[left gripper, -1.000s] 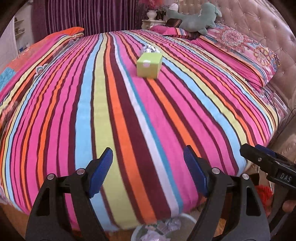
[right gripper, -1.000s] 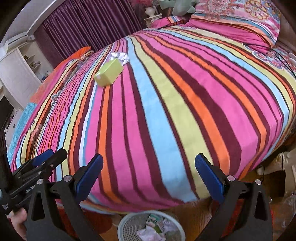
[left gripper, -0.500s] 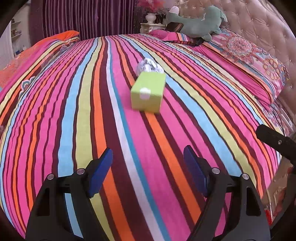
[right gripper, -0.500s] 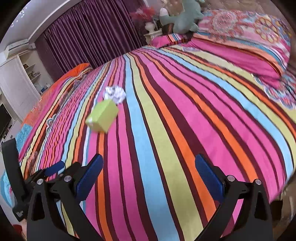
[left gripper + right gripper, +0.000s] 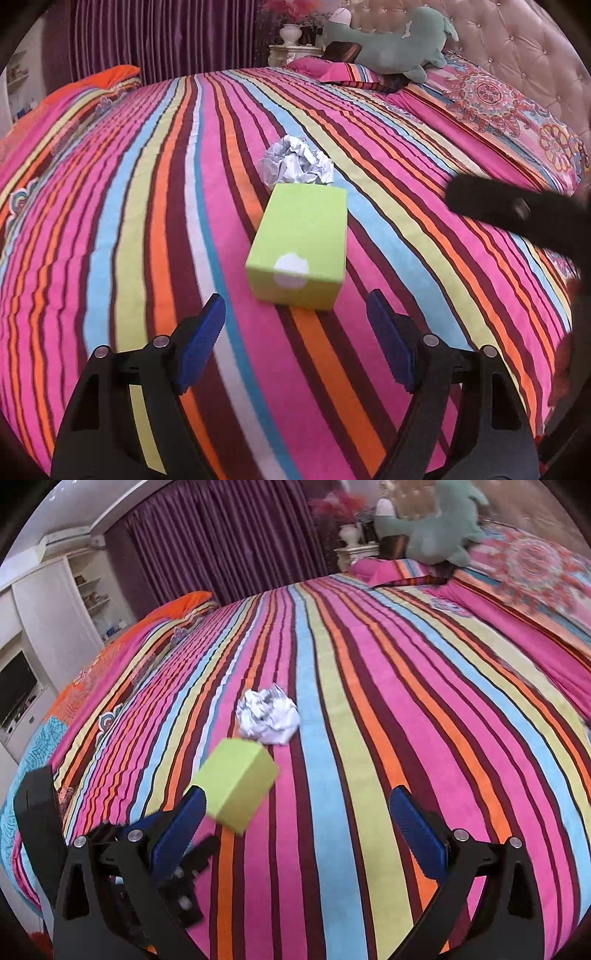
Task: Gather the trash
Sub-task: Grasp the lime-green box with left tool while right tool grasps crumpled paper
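Left wrist view: left gripper (image 5: 295, 332) and right gripper (image 5: 295, 827) — both gaping, empty — hover over the striped bed (image 5: 110, 240); green box (image 5: 301, 243) and crumpled paper (image 5: 297, 164) lie mid-bed, touching.

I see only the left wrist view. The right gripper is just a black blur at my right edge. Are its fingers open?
Observer: Yes, the right gripper is open and holds nothing.
Operator: The green box hides part of the crumpled paper from me. Is it one ball?
Observer: Yes, one ball, fully visible beyond the box in the right wrist view.
Operator: What stands left of the bed?
Observer: A white cabinet with a dark screen set in it.
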Available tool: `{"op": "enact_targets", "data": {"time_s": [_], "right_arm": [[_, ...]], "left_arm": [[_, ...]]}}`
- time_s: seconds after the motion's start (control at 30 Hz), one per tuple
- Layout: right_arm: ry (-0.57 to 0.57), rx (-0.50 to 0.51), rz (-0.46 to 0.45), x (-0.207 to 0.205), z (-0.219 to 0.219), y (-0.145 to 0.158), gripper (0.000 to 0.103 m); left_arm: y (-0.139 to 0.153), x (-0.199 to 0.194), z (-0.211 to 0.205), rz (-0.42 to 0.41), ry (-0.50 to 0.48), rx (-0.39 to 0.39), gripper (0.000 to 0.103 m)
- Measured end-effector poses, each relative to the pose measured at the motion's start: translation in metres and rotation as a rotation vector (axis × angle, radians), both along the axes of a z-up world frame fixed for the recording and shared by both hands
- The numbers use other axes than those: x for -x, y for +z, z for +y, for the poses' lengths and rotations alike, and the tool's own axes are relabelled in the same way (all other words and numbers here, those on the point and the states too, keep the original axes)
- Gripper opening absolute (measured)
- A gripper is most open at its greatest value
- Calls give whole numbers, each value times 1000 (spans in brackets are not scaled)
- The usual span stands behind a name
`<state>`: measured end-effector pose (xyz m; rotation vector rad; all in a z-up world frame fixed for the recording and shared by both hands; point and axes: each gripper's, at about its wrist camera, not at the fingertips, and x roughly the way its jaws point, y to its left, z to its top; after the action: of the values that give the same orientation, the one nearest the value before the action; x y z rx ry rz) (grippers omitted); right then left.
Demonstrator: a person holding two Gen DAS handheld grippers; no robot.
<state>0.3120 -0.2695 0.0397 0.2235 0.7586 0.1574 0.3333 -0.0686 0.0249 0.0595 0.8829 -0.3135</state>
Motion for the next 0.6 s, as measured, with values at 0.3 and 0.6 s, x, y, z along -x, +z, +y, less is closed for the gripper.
{"op": "enact_targets", "data": {"time_s": [0.3, 0.6], "right_arm": [[111, 22, 68, -75, 21, -11, 95], [166, 46, 149, -122, 42, -28, 95]], "left_arm": [[-12, -29, -6, 16, -5, 42, 77], [-22, -48, -11, 29, -12, 61, 77]]}}
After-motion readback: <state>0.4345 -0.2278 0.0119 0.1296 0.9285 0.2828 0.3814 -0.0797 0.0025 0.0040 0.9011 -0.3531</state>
